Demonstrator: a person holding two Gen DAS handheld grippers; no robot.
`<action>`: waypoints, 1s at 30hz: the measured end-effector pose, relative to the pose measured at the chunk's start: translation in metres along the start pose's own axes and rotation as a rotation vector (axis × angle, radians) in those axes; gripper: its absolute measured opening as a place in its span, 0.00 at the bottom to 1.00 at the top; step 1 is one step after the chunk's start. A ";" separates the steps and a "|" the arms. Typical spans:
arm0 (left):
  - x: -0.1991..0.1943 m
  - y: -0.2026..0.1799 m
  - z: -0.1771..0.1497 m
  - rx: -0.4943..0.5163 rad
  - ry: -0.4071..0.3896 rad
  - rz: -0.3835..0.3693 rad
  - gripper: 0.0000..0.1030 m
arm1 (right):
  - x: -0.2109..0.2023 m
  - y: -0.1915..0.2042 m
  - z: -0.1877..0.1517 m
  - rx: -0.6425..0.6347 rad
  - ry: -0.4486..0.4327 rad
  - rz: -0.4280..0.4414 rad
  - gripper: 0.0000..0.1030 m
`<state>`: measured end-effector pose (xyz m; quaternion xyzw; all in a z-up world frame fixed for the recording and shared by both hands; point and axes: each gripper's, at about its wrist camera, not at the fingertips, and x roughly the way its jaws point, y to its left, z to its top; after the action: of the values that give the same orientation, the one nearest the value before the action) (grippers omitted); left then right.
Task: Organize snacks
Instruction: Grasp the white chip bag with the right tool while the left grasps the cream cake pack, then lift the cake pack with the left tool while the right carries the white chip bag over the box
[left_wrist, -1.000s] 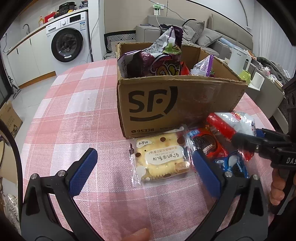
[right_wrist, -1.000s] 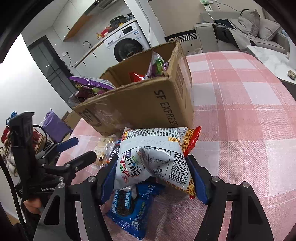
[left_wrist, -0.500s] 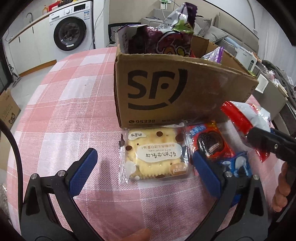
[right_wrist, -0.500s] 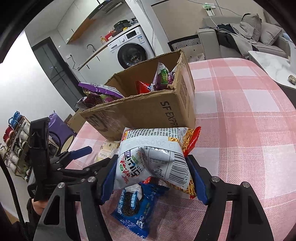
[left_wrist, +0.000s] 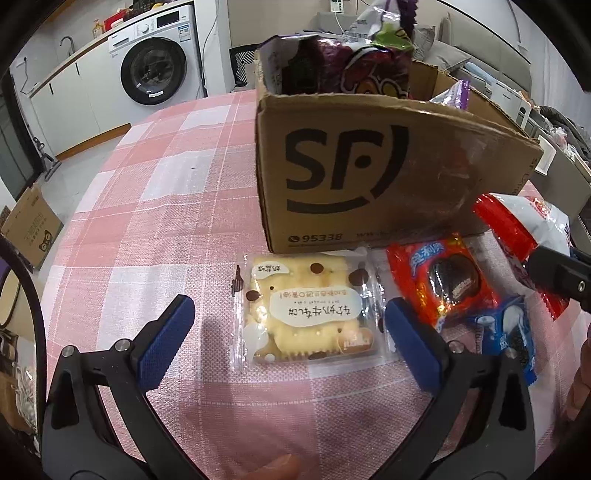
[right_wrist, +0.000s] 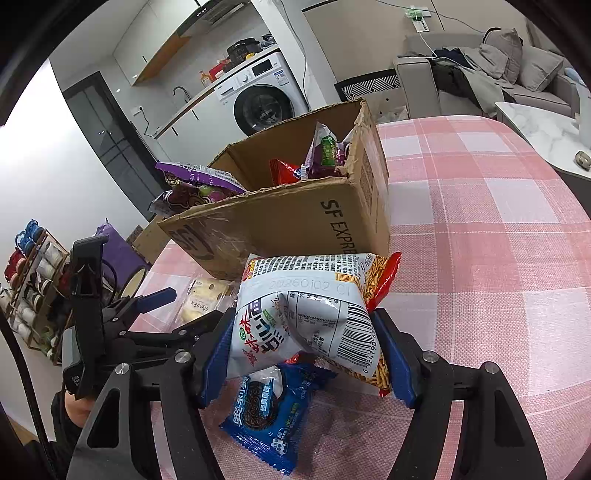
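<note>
My left gripper (left_wrist: 288, 325) is open, its blue pads on either side of a clear-wrapped yellow biscuit pack (left_wrist: 306, 314) lying on the pink checked tablecloth in front of the SF cardboard box (left_wrist: 369, 173). My right gripper (right_wrist: 306, 354) is shut on a white and red noodle snack bag (right_wrist: 303, 314), held above the table near the box (right_wrist: 295, 221); the bag also shows in the left wrist view (left_wrist: 524, 236). A red Oreo pack (left_wrist: 447, 280) and a blue Oreo pack (left_wrist: 509, 332) lie right of the biscuit pack. The blue pack (right_wrist: 273, 406) lies under the held bag.
The box holds several snack bags, a purple one (left_wrist: 343, 62) sticking up at its near corner. A washing machine (left_wrist: 155, 70) and counter stand beyond the table. A sofa (right_wrist: 480, 74) and a marble side table (right_wrist: 546, 136) are at the far right. A small box (left_wrist: 29, 225) sits on the floor.
My left gripper has moved forward and lower toward the biscuit pack and box. My right gripper has lifted the noodle bag higher, uncovering more of the blue Oreo pack.
</note>
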<state>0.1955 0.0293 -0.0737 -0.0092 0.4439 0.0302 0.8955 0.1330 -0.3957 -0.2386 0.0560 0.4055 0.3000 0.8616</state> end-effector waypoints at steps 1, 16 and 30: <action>0.002 -0.002 0.001 0.012 0.002 0.002 1.00 | 0.000 0.000 0.000 0.000 0.000 0.000 0.70; 0.007 -0.004 0.000 0.073 -0.001 -0.072 0.63 | -0.001 0.003 0.000 -0.012 0.000 -0.006 0.70; -0.022 -0.009 -0.001 0.091 -0.074 -0.116 0.59 | -0.013 0.006 -0.002 -0.019 -0.020 -0.007 0.70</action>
<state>0.1822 0.0191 -0.0571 0.0067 0.4103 -0.0415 0.9110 0.1230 -0.3985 -0.2293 0.0495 0.3942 0.3000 0.8673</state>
